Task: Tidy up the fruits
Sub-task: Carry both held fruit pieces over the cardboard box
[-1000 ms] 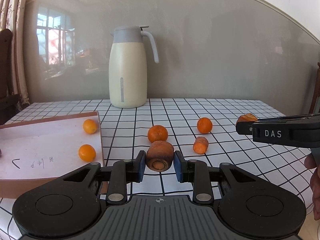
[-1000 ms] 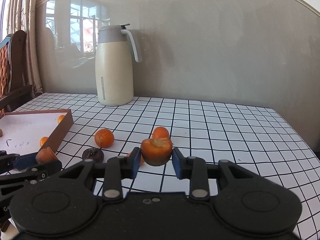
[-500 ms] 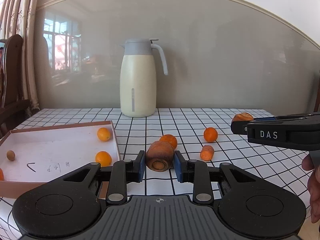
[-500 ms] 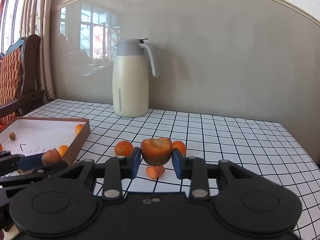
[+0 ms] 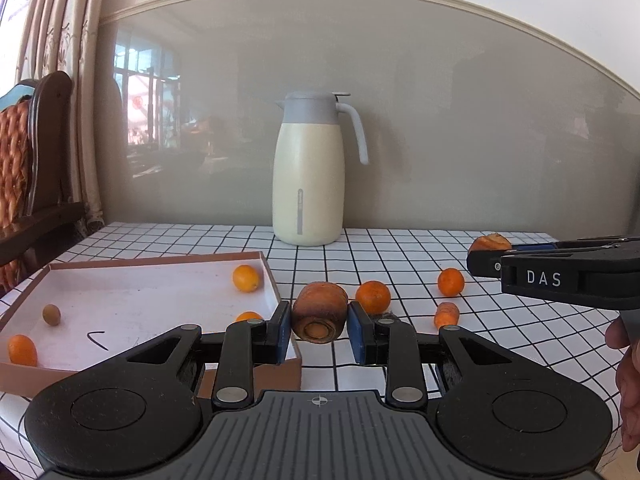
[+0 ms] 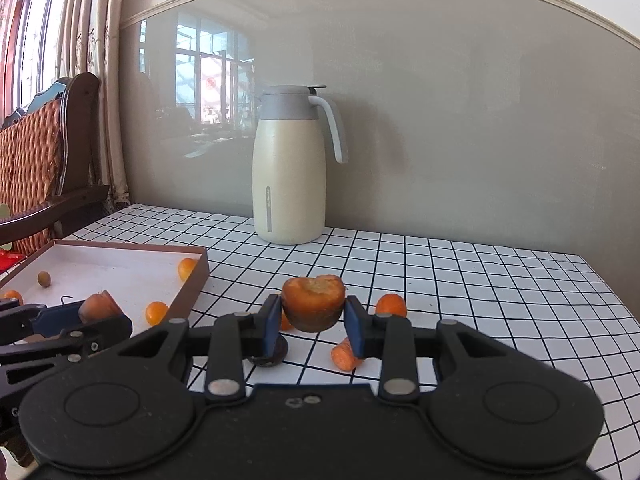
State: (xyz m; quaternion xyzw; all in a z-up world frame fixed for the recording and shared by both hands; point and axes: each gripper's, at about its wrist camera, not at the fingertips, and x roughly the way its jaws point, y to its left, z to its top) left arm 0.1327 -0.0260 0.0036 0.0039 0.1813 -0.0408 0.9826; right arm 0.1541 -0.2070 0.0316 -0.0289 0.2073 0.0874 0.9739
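Note:
My left gripper is shut on a brownish carrot stub, held above the table beside the right wall of a shallow brown box. My right gripper is shut on another carrot piece with a ragged top. The box holds several small oranges and one small brown fruit. On the checked tablecloth lie two oranges and a short carrot piece. In the right wrist view a dark round fruit lies under my fingers. Each gripper shows at the edge of the other's view.
A cream jug with a grey lid stands at the back of the table against the grey wall. A wooden chair with a woven back and curtains are at the left. A hand shows at the right edge.
Both grippers have drawn back and risen a little with their carrot pieces still held. More of the box and its fruit has come into view at the left.

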